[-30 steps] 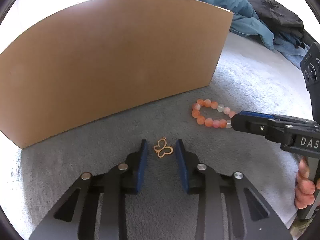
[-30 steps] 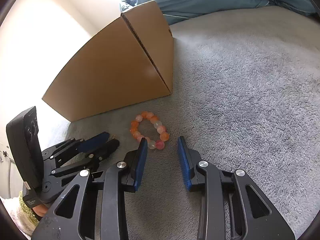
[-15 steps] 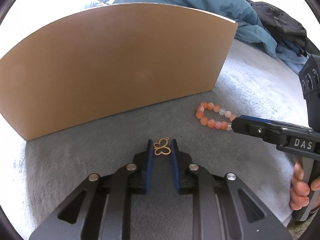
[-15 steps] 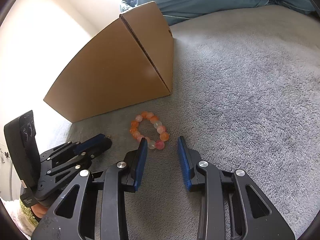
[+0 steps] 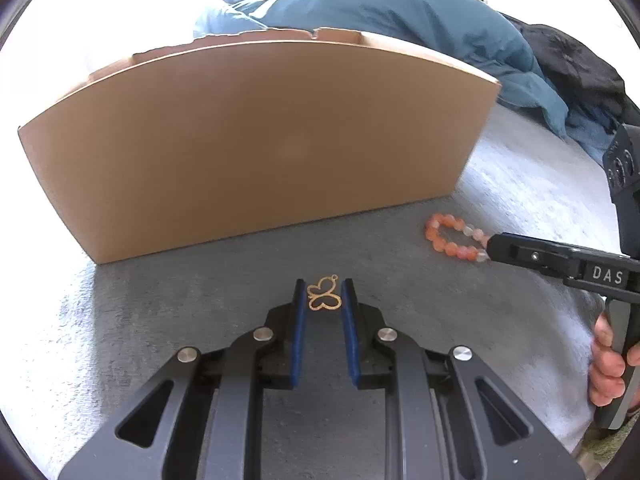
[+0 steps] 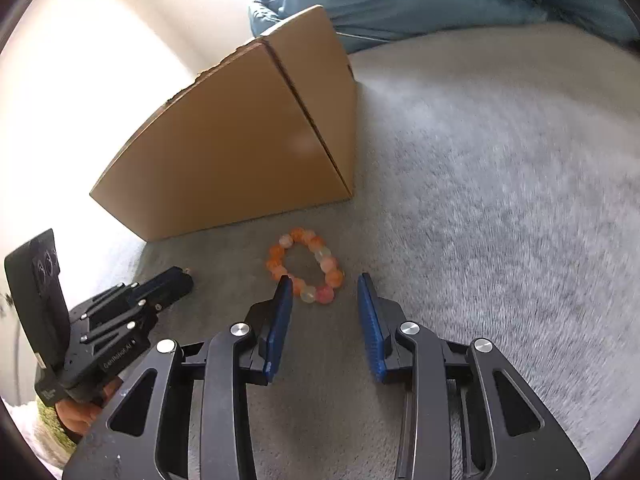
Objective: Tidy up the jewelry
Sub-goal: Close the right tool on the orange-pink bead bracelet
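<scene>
A gold butterfly pendant sits between the blue pads of my left gripper, which is shut on it just above the grey carpet. An orange and pink bead bracelet lies on the carpet near the brown cardboard box. My right gripper is open and empty, its pads either side of the bracelet's near end. In the left wrist view the bracelet lies to the right, with the right gripper's tip at its edge. The box stands close behind.
A teal duvet and dark clothing lie behind the box. Grey carpet stretches to the right of the box. My left gripper also shows at the lower left of the right wrist view.
My left gripper has closed its pads on the butterfly pendant and lifted so the box top shows. My right gripper has edged closer to the bracelet.
</scene>
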{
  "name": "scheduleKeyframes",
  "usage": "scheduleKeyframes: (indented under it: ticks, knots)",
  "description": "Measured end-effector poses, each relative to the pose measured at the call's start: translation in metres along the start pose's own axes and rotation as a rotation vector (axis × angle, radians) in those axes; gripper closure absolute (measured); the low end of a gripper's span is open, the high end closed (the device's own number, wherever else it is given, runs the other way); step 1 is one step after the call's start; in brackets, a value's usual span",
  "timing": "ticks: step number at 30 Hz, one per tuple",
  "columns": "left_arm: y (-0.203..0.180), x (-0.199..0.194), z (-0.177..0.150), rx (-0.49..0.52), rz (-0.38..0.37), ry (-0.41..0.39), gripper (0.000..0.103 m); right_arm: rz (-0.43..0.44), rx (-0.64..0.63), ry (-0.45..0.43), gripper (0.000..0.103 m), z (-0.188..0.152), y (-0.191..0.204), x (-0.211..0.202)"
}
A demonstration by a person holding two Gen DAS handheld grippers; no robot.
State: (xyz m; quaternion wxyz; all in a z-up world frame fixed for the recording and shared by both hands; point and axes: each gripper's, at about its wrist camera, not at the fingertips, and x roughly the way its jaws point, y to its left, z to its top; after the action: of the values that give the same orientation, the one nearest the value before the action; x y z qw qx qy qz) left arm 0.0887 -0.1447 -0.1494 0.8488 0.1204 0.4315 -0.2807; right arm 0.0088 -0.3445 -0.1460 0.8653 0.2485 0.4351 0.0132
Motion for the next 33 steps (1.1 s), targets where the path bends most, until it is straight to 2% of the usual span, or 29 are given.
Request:
scheduleKeyframes:
  ticks: [8, 15, 20, 24, 33]
  knots:
    - [0.009, 0.005, -0.001, -0.032, -0.002, 0.006, 0.087, -0.088, -0.128, 0.009, 0.07, 0.019, 0.02, 0.015]
    - [0.013, 0.015, -0.001, -0.05, -0.007, 0.02, 0.087, -0.155, -0.192, 0.053, 0.072, 0.017, 0.027, 0.039]
    - [0.015, 0.02, 0.002, -0.048, -0.006, 0.021, 0.087, -0.176, -0.173, 0.049, 0.081, 0.017, 0.028, 0.044]
    - [0.017, 0.021, 0.001, -0.051, -0.012, 0.016, 0.087, -0.175, -0.145, 0.046, 0.095, 0.017, 0.029, 0.041]
    - [0.015, 0.011, -0.001, -0.057, -0.007, -0.013, 0.088, -0.102, 0.004, 0.037, 0.096, -0.002, 0.02, 0.013]
